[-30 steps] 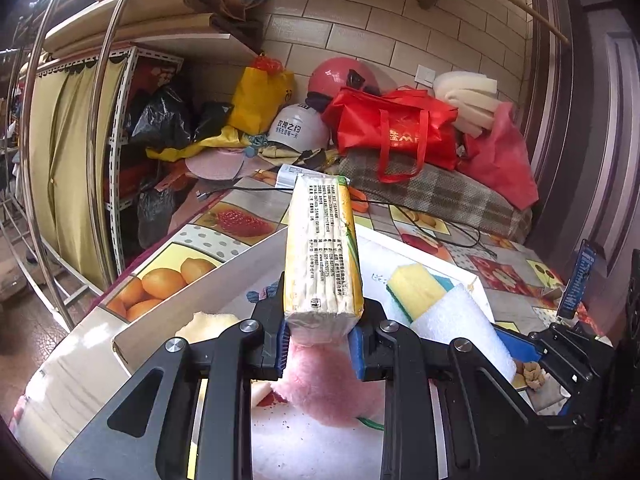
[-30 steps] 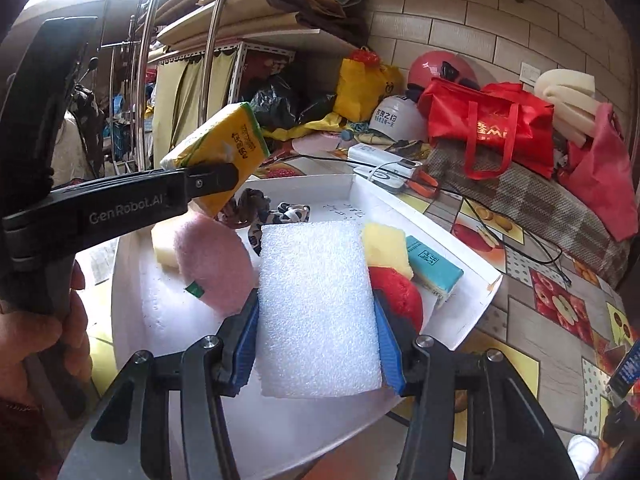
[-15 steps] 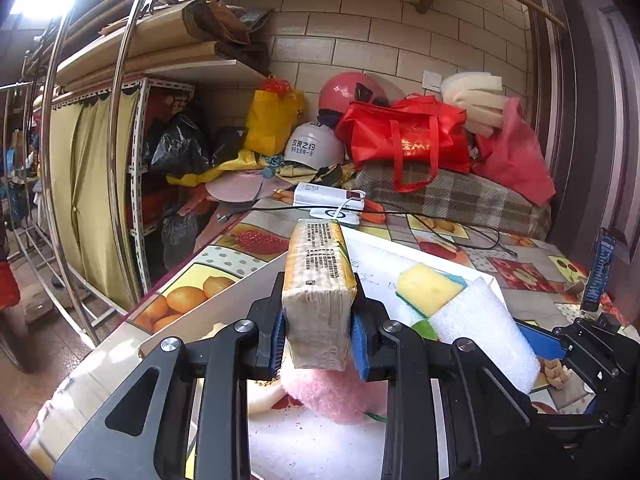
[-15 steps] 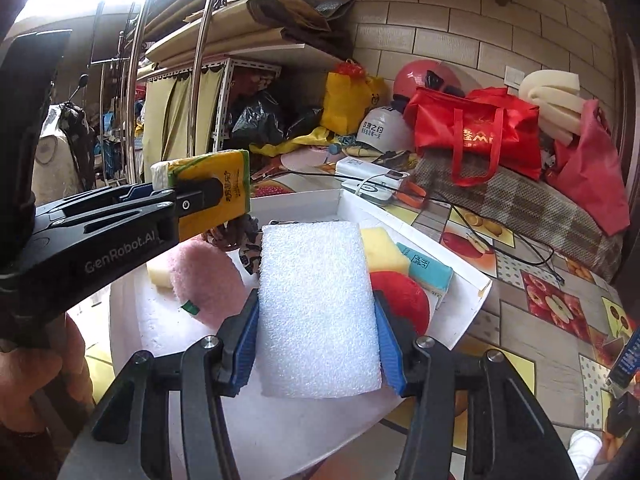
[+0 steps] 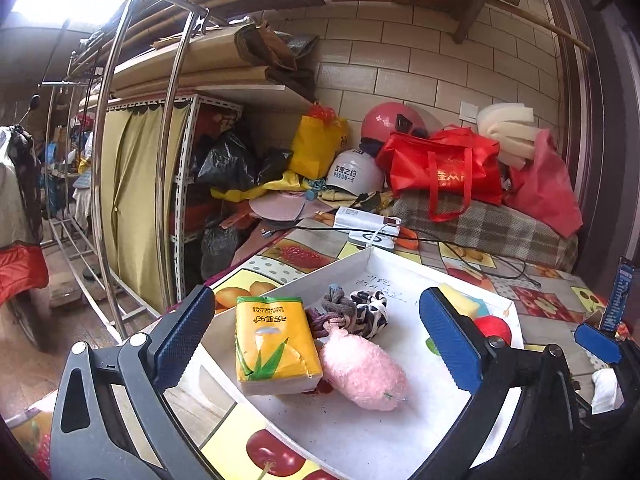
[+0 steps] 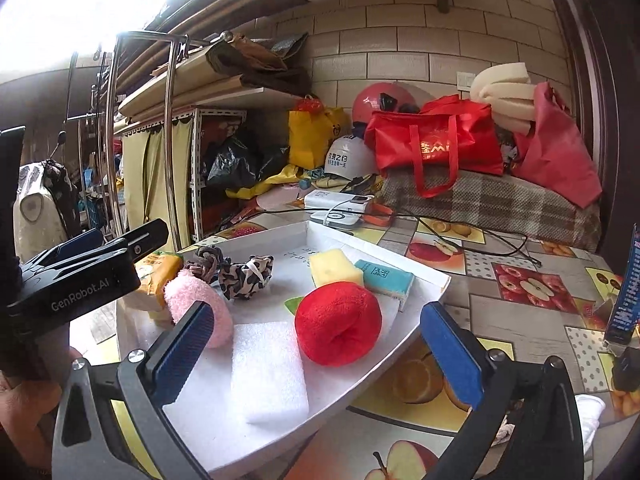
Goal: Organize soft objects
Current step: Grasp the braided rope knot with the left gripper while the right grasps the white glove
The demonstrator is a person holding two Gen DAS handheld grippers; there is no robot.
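A white tray (image 5: 360, 436) (image 6: 424, 276) on the table holds the soft objects. A yellow tissue pack (image 5: 276, 344) lies flat in it, next to a pink plush (image 5: 360, 364) and knotted fabric ties (image 5: 352, 312). My left gripper (image 5: 316, 344) is open and empty above them. In the right wrist view a white foam block (image 6: 270, 372) lies in the tray beside a red plush ball (image 6: 338, 324), a yellow sponge (image 6: 334, 266) and a teal packet (image 6: 386, 280). My right gripper (image 6: 316, 356) is open and empty over the foam block.
The table has a fruit-print cloth (image 6: 528, 284). A power bank with cables (image 5: 372, 224), helmets (image 5: 356, 172), a red bag (image 5: 444, 168) and a plaid cushion (image 6: 500, 204) crowd the back. A metal rack (image 5: 168, 168) stands at the left. A blue tube (image 6: 624, 292) stands at the right.
Both grippers opened. The tissue pack dropped from the left gripper into the tray beside the pink plush. The foam block dropped from the right gripper into the tray.
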